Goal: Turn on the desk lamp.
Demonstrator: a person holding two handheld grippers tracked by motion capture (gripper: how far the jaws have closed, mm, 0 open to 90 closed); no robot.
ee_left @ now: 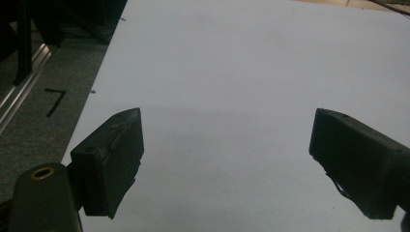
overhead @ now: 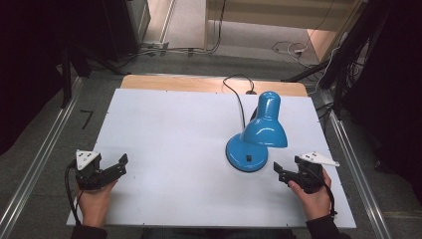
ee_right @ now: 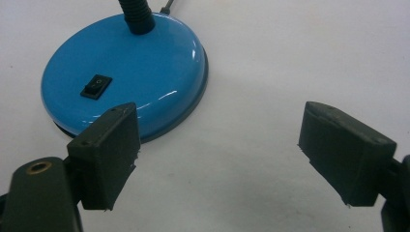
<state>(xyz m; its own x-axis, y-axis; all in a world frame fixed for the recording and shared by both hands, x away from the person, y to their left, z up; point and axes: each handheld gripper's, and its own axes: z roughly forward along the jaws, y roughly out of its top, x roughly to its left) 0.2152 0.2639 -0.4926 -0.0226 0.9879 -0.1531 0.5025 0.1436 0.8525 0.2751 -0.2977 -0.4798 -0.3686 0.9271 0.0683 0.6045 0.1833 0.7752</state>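
Observation:
A blue desk lamp point(overhead: 263, 127) stands right of the middle of the white table top point(overhead: 169, 134), its shade tipped forward over its round base point(overhead: 244, 158). In the right gripper view the base point(ee_right: 145, 67) carries a black rocker switch point(ee_right: 96, 86) and a black flexible neck point(ee_right: 138, 14). My right gripper point(overhead: 277, 173) is open just right of the base, pointing left at it; its jaws point(ee_right: 220, 113) stand wide apart, the left one in front of the base's rim. My left gripper point(overhead: 122, 166) rests open at the near left, over bare table point(ee_left: 227, 125).
The lamp's black cord point(overhead: 239, 97) runs back over the table's far wooden edge point(overhead: 199, 82). Metal rails point(overhead: 35, 164) flank the table on both sides. A black tape mark point(ee_left: 55, 101) lies on the grey floor at the left. Cables point(overhead: 288, 48) trail on the floor beyond.

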